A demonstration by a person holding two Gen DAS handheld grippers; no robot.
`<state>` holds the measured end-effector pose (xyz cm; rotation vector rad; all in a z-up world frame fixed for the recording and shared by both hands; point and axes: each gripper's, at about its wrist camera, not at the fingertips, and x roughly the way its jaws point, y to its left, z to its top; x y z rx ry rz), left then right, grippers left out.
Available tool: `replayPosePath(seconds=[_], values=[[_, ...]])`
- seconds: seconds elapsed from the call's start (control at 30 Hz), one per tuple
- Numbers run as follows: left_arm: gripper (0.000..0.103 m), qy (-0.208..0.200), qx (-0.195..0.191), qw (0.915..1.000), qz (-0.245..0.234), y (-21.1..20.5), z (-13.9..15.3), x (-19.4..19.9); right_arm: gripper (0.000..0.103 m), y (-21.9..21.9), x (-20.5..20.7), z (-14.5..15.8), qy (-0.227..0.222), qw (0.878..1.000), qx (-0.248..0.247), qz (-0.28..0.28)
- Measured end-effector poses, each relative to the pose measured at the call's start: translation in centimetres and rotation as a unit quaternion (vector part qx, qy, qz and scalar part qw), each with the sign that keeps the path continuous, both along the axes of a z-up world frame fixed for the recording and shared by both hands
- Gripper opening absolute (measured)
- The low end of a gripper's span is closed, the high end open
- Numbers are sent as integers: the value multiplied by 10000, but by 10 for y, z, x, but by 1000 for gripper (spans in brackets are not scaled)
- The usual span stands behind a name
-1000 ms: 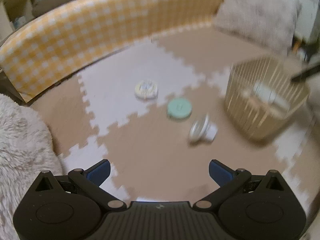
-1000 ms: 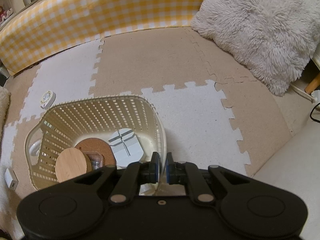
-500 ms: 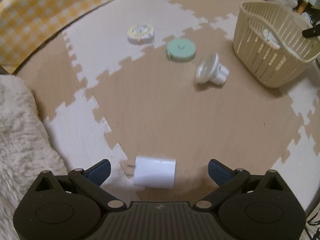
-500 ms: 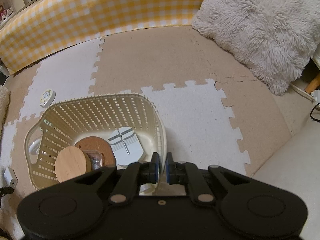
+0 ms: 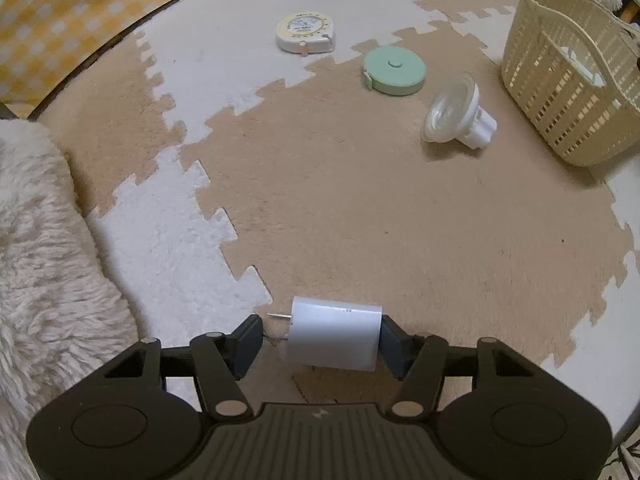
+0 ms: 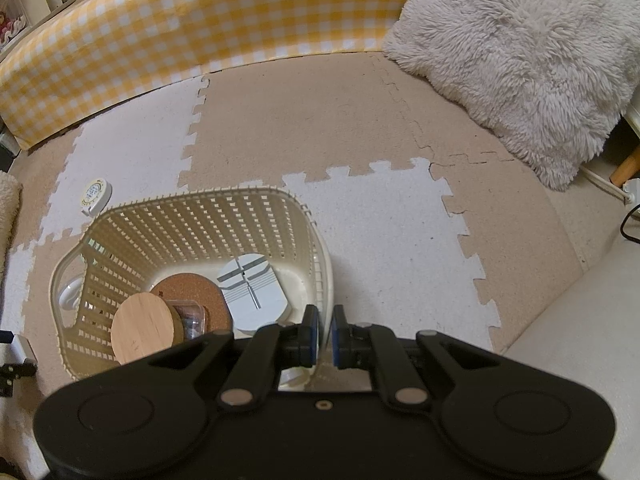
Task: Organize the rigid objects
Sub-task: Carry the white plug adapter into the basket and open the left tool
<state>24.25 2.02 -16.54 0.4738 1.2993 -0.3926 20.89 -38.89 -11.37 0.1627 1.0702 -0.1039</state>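
A white plug adapter (image 5: 334,338) with metal prongs lies on the foam mat between the fingers of my left gripper (image 5: 320,340). The right finger touches it; the left finger stands a little apart from the prongs. Farther off lie a yellow-white tape measure (image 5: 306,33), a green tape measure (image 5: 394,70) and a clear suction cup piece (image 5: 458,114). My right gripper (image 6: 324,334) is shut on the rim of the cream basket (image 6: 320,240), which holds a wooden disc (image 6: 142,328), a cork coaster (image 6: 192,292) and a white round device (image 6: 254,286).
The basket also shows at the right of the left wrist view (image 5: 572,80). A fluffy cushion (image 5: 44,260) lies at the left and another (image 6: 516,48) at the back right. A yellow checked bolster (image 6: 180,32) borders the mat.
My left gripper has dropped down and forward onto the white adapter and its fingers have closed in around it. My right gripper has stayed shut on the basket rim.
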Motion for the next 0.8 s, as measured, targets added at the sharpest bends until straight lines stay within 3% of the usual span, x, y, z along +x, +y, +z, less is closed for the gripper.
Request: replayPosePath(seconds=[0.33,0.53,0.8], values=[[62,-167,-192,9996,97,-2,10,3,7,-3,-1,4,-91,9999,101,-66],[62,-505,-303,9981,169,-7,23,4,5,-6,-4,9,-215,9995,177,-148],[62,-1001,-999,9897,227,-23,56,1,5,-7,-4,10,-232,9994,211,-158]])
